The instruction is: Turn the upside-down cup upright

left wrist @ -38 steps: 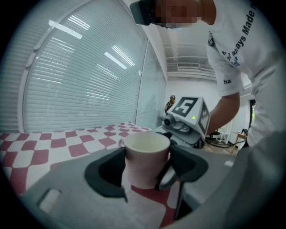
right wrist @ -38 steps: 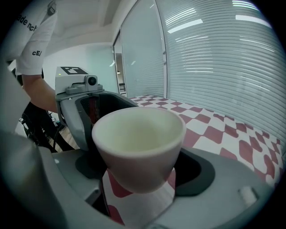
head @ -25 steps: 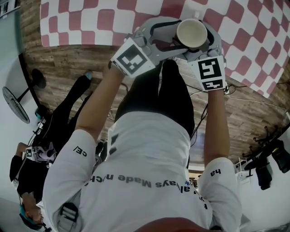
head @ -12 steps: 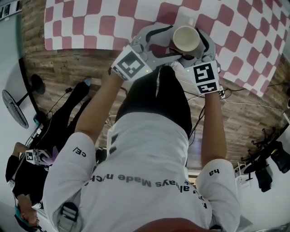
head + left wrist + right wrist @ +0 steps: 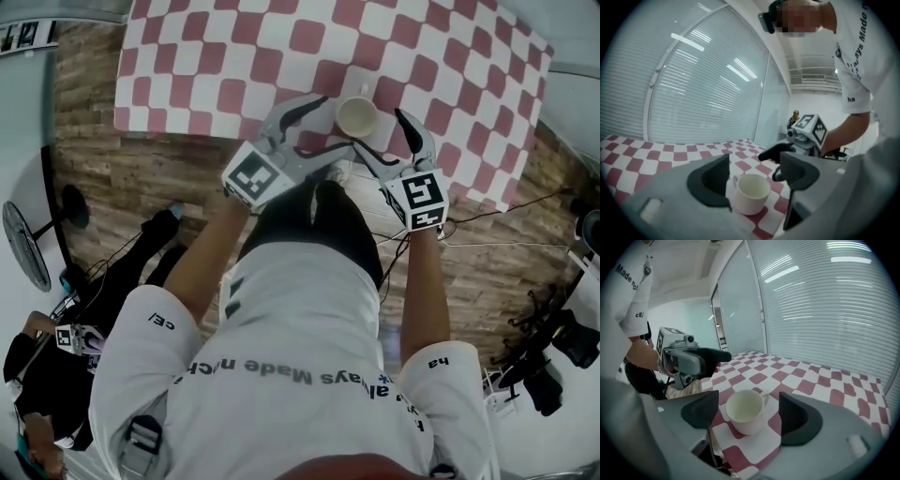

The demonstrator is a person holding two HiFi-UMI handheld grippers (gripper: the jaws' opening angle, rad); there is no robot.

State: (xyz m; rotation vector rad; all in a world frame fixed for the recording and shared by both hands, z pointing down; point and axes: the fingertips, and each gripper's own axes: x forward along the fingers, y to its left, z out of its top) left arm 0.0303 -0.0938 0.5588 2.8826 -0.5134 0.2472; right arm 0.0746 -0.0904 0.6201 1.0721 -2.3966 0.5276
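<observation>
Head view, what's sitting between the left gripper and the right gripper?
A white cup, upright on the checkered tablecloth, as the head view shows. The left gripper and right gripper have just been closing a little but stand open, the cup ungripped.

Only readable print is on your white T-shirt point(image 5: 300, 309). Head view: in the line across the chest "Made" is clear, with "ays" beside it; the other letters are lost in folds. Your left sleeve point(image 5: 159, 319) reads "cE/" and your right sleeve point(image 5: 439, 361) reads "ha". Both gripper views catch "Made" on the shirt; the left gripper view also shows "ha", the right gripper view "cE/". The left marker cube point(image 5: 255, 175) and right marker cube point(image 5: 418, 198) carry black-and-white square codes, not letters.
</observation>
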